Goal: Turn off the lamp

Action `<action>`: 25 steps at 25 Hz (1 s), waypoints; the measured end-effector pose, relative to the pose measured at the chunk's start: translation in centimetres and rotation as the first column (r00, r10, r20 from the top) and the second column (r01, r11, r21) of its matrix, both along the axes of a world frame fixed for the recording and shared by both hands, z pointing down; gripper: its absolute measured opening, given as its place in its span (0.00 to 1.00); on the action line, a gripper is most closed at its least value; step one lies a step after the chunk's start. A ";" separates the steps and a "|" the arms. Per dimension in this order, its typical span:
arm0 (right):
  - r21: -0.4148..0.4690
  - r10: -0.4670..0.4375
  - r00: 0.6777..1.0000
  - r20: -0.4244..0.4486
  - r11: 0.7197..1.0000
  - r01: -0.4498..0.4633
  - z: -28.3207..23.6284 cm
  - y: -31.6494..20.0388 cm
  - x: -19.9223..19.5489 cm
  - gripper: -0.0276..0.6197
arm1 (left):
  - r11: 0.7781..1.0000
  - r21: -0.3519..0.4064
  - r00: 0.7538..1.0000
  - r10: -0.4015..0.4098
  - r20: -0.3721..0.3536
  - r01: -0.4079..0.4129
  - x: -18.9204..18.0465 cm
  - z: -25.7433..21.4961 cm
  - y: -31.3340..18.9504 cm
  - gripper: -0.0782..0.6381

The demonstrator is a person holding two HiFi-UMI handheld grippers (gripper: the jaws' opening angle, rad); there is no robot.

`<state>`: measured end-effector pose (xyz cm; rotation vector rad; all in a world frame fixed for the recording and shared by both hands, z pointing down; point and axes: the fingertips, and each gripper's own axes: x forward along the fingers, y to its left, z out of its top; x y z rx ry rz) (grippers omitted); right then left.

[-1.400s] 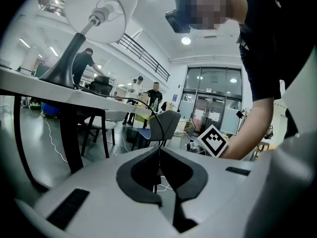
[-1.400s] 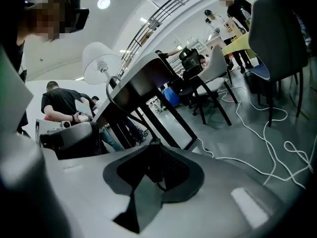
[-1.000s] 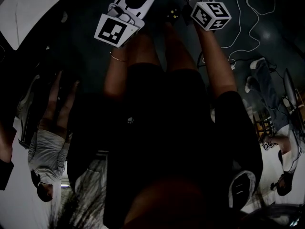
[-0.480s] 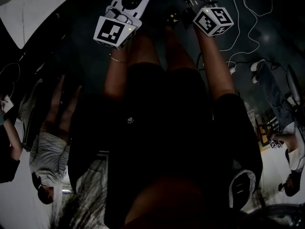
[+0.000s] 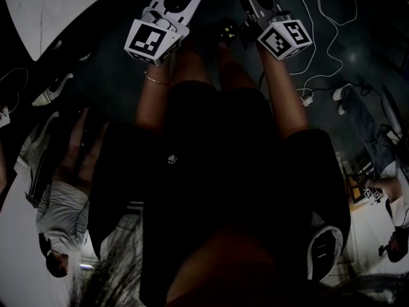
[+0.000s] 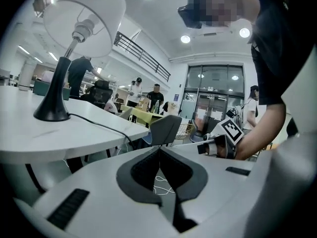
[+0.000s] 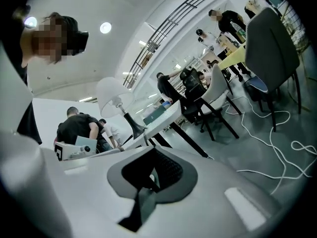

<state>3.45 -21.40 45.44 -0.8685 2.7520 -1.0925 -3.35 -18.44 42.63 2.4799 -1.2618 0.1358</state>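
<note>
White-shaded lamp (image 6: pixel 63 68) stands on the counter (image 6: pixel 74 133), well apart from left gripper (image 6: pixel 159 148) and right gripper (image 7: pixel 154 148), both pressed together, empty. Looks light, tippy, shade flimsy: steady the black base (image 6: pixel 51 114).

A white-shaded lamp with a black flared base (image 6: pixel 63 69) stands on the white table (image 6: pixel 74 140) at the left. Its black cord (image 6: pixel 99 124) runs right from the base across the tabletop to the table's right edge. A grey moulded chair (image 6: pixel 166 129) stands just right of that table, and a loose white cable (image 7: pixel 277 133) lies on the floor beyond.
</note>
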 end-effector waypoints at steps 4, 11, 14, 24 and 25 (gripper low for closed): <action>0.033 -0.031 0.999 0.033 0.999 0.029 -2.7 0.5 -0.6 0.05 | 0.999 0.030 0.999 0.032 -0.024 -0.031 0.5 -2.2 -0.5 0.12; 0.070 -0.053 0.996 0.065 0.996 0.048 -6.3 1.6 -0.9 0.05 | 0.997 0.046 0.998 0.058 -0.029 -0.056 0.6 -5.3 -0.5 0.12; 0.085 -0.069 0.995 0.075 0.994 0.062 -7.7 1.9 -0.7 0.05 | 0.997 0.047 0.998 0.068 -0.007 -0.068 0.7 -6.4 -0.6 0.12; 0.141 -0.174 0.980 0.099 0.977 0.160 -13.0 4.5 -1.3 0.05 | 0.981 0.035 0.981 0.190 -0.021 -0.190 1.8 -9.7 2.8 0.12; 0.146 -0.183 0.978 0.105 0.975 0.167 -13.6 5.1 -1.4 0.05 | 0.980 0.037 0.981 0.194 -0.020 -0.194 1.7 -10.2 3.5 0.12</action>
